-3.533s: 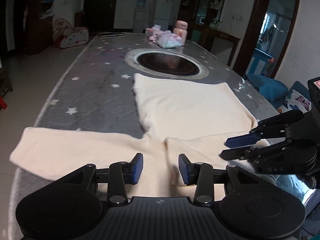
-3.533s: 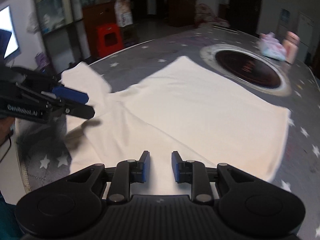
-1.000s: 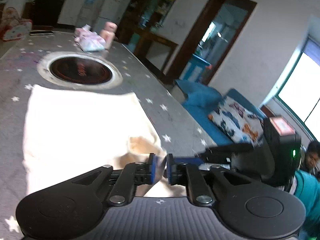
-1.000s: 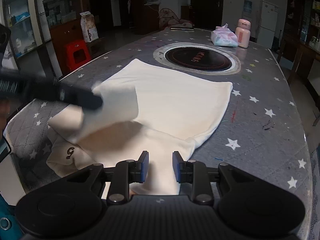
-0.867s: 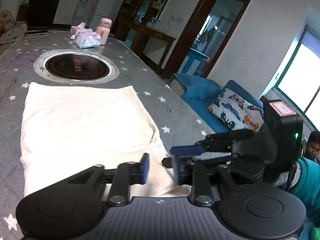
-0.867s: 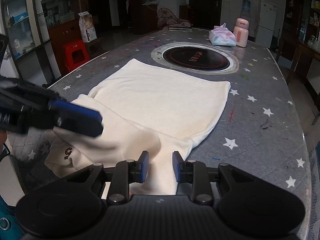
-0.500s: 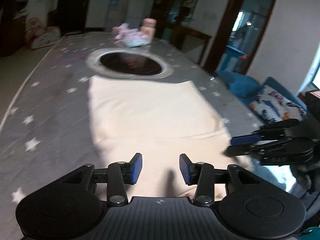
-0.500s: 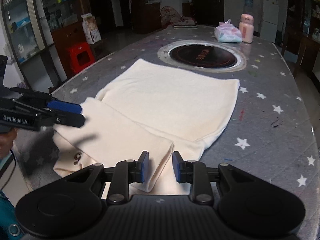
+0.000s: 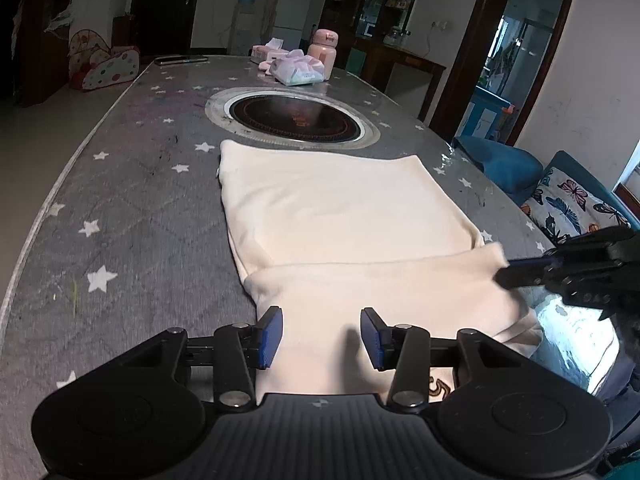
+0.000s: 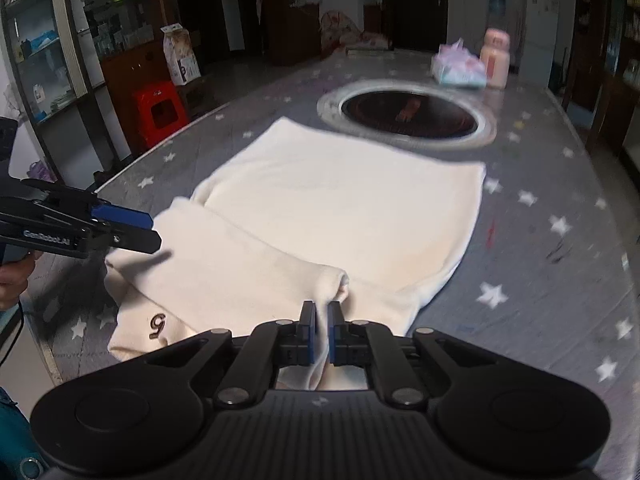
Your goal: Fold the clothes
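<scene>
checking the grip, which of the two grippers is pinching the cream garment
The right gripper: its fingers pinch a fold of the cream fabric garment. The left gripper hangs open above it.

The garment (image 9: pixel 344 216) was plain cream, with a small dark brown embroidered mark near one edge. The tablecloth (image 9: pixel 132 216) under it was grey — quilted and dotted with white stars. The grippers were black with blue pads (image 9: pixel 269 336). At the far end stood a pale pink bottle (image 9: pixel 323 53) and a pink-and-white tissue pack (image 9: pixel 297 72) — beside the floor, a red stool (image 10: pixel 159 112).
</scene>
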Available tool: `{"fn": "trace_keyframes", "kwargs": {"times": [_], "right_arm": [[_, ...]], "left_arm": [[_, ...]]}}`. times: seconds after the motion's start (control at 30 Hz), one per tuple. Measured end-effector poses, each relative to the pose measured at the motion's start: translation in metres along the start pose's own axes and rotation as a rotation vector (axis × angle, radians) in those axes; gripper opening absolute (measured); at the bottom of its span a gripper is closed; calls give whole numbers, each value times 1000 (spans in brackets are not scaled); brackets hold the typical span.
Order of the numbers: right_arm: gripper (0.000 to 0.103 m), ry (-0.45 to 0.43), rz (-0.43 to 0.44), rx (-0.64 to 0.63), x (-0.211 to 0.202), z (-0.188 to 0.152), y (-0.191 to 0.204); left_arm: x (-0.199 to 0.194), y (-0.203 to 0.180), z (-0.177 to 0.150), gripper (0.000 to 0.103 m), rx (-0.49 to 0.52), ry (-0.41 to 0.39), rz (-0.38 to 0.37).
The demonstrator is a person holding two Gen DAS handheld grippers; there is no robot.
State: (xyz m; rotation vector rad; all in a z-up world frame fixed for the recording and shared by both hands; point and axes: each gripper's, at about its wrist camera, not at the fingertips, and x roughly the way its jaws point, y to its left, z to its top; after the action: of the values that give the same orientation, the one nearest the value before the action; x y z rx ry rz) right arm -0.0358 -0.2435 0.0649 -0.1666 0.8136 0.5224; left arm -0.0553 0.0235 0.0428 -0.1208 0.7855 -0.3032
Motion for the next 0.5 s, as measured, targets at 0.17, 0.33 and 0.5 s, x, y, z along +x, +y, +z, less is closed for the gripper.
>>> {"fn": "trace_keyframes", "kwargs": {"times": [0.17,0.33,0.5], "right_arm": [[5,25,-42,22,4,-2,-7],[8,54,-36,43,17,-11,-12],[13,11,-54,24,7,-1,-13]], "left_arm": [[13,-1,5,46,-12,30,24],[20,-5,9,46,-13,72,65],[26,-10,14,46,-4,103,115]]}}
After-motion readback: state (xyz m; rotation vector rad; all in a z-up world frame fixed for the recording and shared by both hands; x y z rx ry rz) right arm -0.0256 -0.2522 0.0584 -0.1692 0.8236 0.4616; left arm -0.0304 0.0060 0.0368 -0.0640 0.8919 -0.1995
